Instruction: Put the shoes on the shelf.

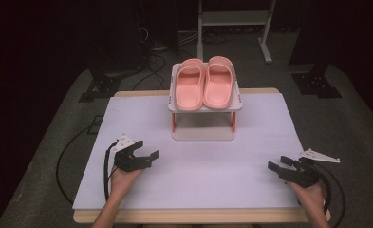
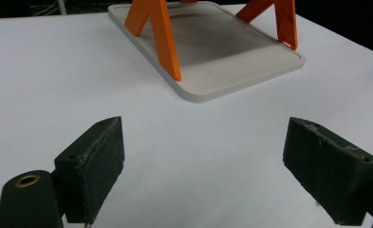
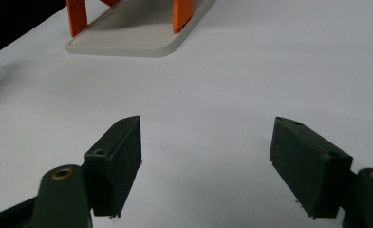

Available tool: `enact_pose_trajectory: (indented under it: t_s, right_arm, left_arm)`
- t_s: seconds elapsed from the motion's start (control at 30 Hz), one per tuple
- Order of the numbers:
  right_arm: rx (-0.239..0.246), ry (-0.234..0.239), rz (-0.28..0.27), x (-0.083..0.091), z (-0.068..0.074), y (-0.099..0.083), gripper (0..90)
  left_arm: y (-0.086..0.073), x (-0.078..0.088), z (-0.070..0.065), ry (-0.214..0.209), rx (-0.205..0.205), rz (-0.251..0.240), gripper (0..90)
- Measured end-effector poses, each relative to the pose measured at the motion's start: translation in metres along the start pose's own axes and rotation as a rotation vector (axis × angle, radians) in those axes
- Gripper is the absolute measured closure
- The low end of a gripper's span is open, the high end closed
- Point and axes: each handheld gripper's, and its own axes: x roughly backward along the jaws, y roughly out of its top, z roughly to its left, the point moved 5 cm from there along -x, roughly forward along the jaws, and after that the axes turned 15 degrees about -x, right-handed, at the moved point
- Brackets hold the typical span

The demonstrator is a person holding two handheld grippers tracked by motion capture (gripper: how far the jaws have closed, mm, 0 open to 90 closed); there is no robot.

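white table (image 1: 193,166): left hand-held gripper (image 1: 148,153) and right hand-held gripper (image 1: 275,166) resting low, jaws wide, empty.

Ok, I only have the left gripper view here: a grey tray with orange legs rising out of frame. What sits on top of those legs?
Observer: A white shelf, with a pair of pink slippers lying side by side on it.
Reviewer: Which way do they face?
Observer: Toes point to the far side of the table, heels toward the near side.
Reviewer: And the right tool?
Observer: The right tool is low over the table near its right edge, jaws open, with nothing between them.
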Motion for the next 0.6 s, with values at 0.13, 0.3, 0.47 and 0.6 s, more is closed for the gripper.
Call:
enact_pose_trajectory:
  t_s: [0.13, 0.3, 0.47, 0.6]
  right_arm:
    - [0.012, 0.005, -0.016, 0.005, 0.003, -0.003, 25.1]
    - [0.036, 0.011, -0.021, 0.01, 0.011, -0.006, 24.9]
    - [0.044, 0.025, -0.049, 0.017, 0.021, -0.011, 21.9]
    - [0.115, 0.015, -0.1, 0.024, 0.035, -0.023, 21.5]
  left_arm:
    - [-0.005, 0.006, -0.003, 0.003, -0.002, -0.002, 12.9]
    - [-0.011, 0.013, -0.008, 0.008, -0.001, -0.011, 12.7]
    - [-0.02, 0.019, -0.012, -0.007, 0.026, -0.017, 10.3]
    - [-0.023, 0.024, -0.016, -0.01, 0.007, -0.011, 9.8]
